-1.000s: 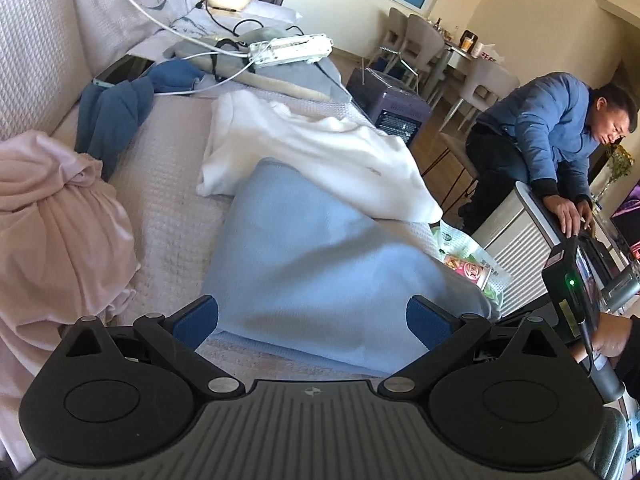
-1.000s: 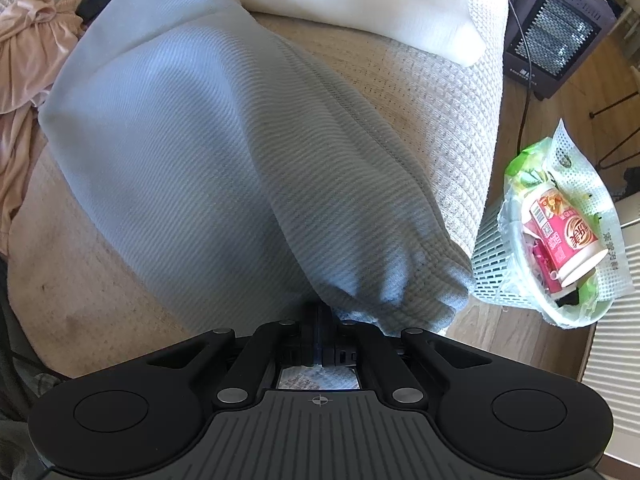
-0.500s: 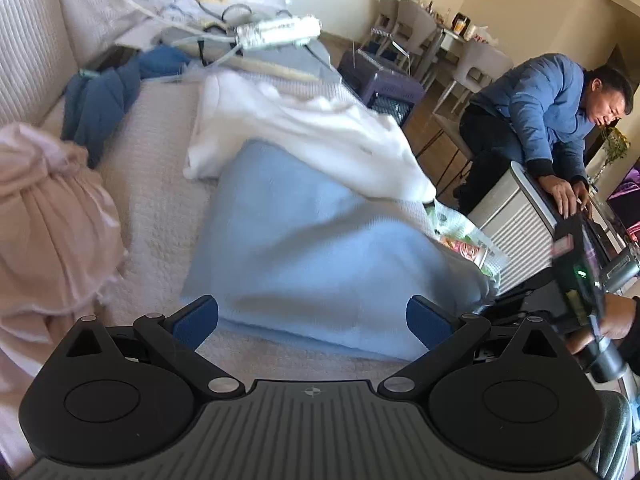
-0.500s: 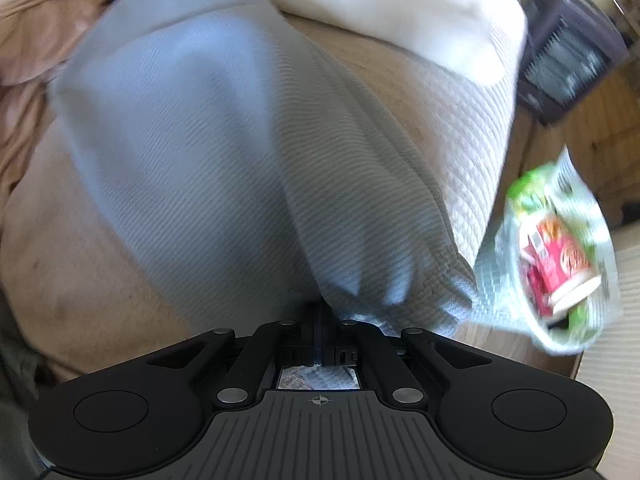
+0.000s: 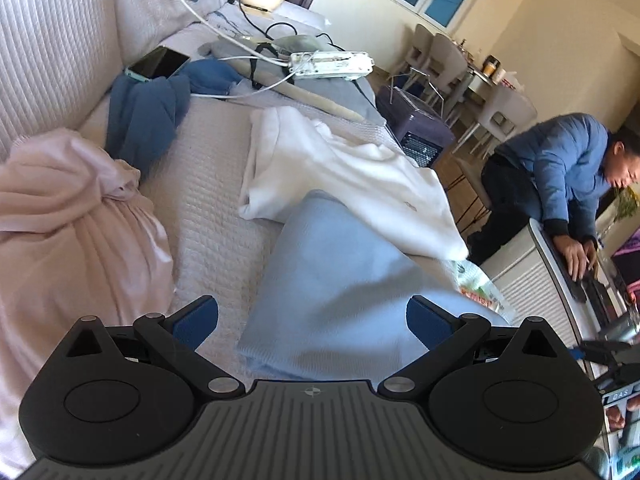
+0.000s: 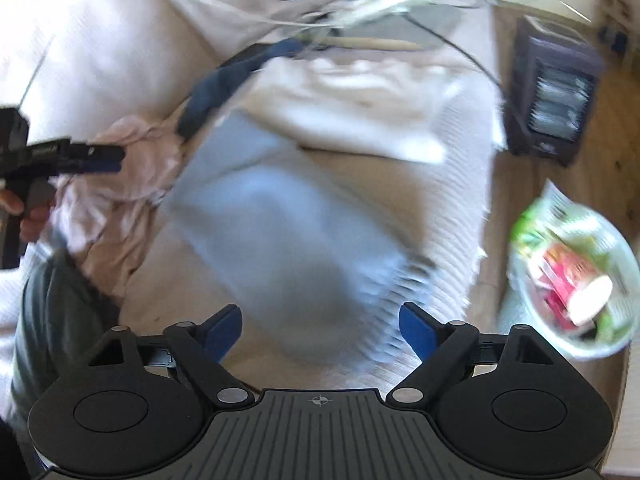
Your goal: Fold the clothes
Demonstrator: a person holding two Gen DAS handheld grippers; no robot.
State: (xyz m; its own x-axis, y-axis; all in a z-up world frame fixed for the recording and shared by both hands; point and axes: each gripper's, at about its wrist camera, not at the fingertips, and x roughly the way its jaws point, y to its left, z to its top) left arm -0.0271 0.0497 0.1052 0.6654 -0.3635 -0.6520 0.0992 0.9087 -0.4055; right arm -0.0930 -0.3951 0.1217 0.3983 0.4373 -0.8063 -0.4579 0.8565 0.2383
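Both grippers' fingers spread wide, empty, above light blue garment (image 5: 340, 280)

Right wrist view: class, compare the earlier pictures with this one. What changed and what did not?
The right tongs, shut on the light blue garment before, have opened, let it go and drawn back. The garment now lies folded on the sofa. The left tongs stayed open; the white garment stayed put.

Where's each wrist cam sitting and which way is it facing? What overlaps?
Left wrist: low over the sofa, facing along it at the light blue garment; left gripper open.
Right wrist: above the sofa's front edge, looking down, blurred; right gripper open, the left gripper and a hand at its left edge.
Shared: blue garment, white garment, pink garment, heater.
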